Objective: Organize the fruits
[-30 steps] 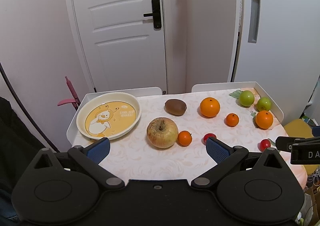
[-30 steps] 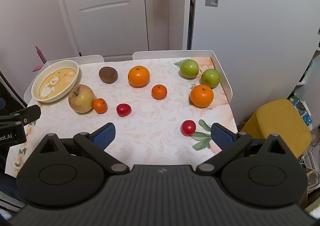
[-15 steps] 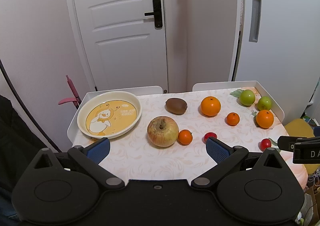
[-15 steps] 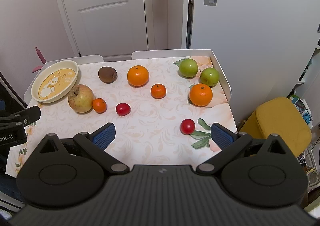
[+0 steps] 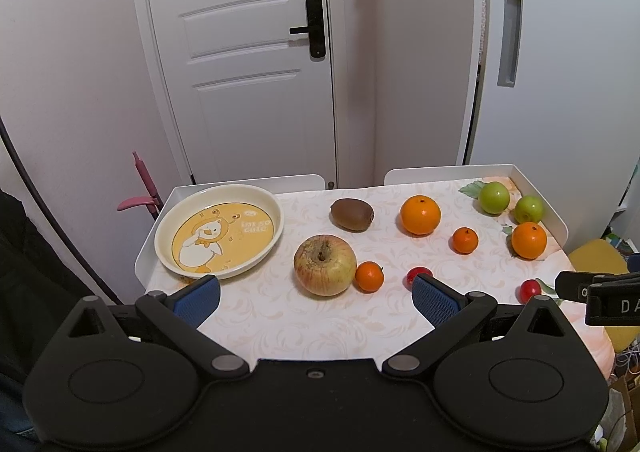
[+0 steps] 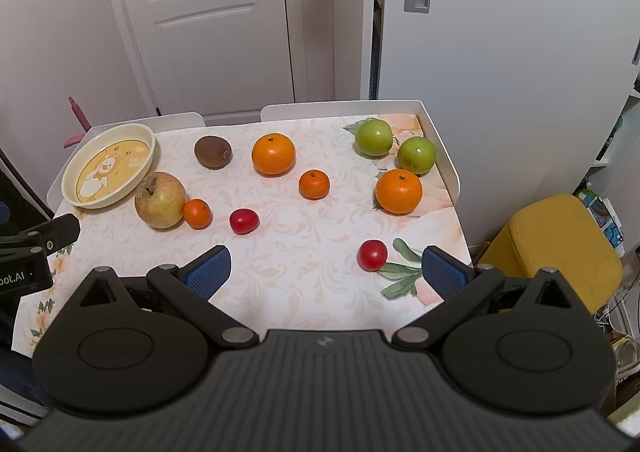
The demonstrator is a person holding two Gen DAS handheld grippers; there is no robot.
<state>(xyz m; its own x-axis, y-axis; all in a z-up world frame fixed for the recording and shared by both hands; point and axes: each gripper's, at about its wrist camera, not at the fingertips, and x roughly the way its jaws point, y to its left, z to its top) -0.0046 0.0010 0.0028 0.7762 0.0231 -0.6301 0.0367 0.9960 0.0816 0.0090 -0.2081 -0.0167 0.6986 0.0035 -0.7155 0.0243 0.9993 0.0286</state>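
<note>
Both wrist cameras look down from the table's [image 5: 280,316] near edge toward the far door [image 6: 208,11], sharing the whole tabletop.

A white-rimmed table [image 6: 447,171] with a floral cloth [image 6: 304,252] carries a duck plate [image 6: 108,165], apple [image 6: 160,199], kiwi [image 6: 213,151], oranges [image 6: 273,153], green apples [image 6: 373,137] and small red fruits [image 6: 244,221].
</note>
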